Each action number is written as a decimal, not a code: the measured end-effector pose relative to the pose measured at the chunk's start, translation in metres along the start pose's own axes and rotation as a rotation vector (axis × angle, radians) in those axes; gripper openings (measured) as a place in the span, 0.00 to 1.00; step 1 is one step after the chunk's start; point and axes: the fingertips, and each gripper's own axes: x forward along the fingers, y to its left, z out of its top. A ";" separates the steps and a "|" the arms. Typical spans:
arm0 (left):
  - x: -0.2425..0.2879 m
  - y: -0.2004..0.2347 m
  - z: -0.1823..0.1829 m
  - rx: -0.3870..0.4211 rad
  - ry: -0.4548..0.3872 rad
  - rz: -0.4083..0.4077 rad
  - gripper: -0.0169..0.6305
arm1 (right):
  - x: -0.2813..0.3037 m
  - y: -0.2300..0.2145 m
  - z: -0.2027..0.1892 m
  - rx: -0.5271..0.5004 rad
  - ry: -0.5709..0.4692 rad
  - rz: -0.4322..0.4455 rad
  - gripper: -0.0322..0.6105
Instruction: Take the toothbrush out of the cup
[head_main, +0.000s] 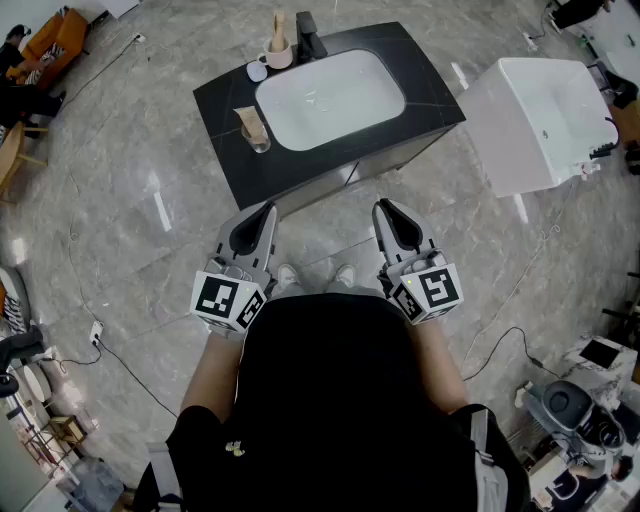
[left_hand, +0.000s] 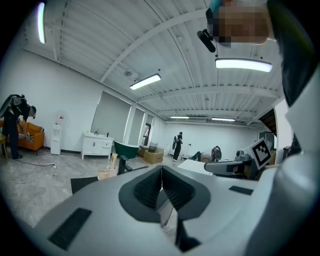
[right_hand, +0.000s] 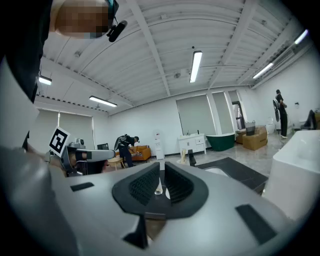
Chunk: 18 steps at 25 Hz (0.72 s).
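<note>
A pale mug (head_main: 279, 55) with a wooden-handled toothbrush (head_main: 279, 25) upright in it stands at the back of the black vanity top (head_main: 225, 110), just left of the black faucet (head_main: 309, 36). A clear glass (head_main: 257, 135) with another wooden-handled piece stands at the counter's front left. My left gripper (head_main: 267, 209) and right gripper (head_main: 384, 206) hover side by side in front of the vanity, well short of the mug. Both are shut with nothing in them. In the left gripper view the left gripper (left_hand: 161, 170) points toward the counter; in the right gripper view the right gripper (right_hand: 161, 172) does likewise.
A white basin (head_main: 330, 100) fills the middle of the vanity, with a small white dish (head_main: 257, 71) beside the mug. A white bathtub (head_main: 530, 120) stands to the right. Cables trail over the marble floor (head_main: 150, 210). Other people are at the room's edges.
</note>
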 end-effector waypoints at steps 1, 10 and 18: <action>-0.003 0.003 0.001 -0.002 -0.003 0.000 0.06 | 0.001 0.003 -0.001 0.002 0.003 -0.001 0.13; -0.029 0.046 0.001 -0.036 0.003 0.007 0.06 | 0.030 0.043 -0.005 0.012 0.008 0.010 0.13; -0.058 0.100 -0.015 -0.073 0.030 0.002 0.06 | 0.062 0.069 -0.025 0.055 0.036 -0.037 0.13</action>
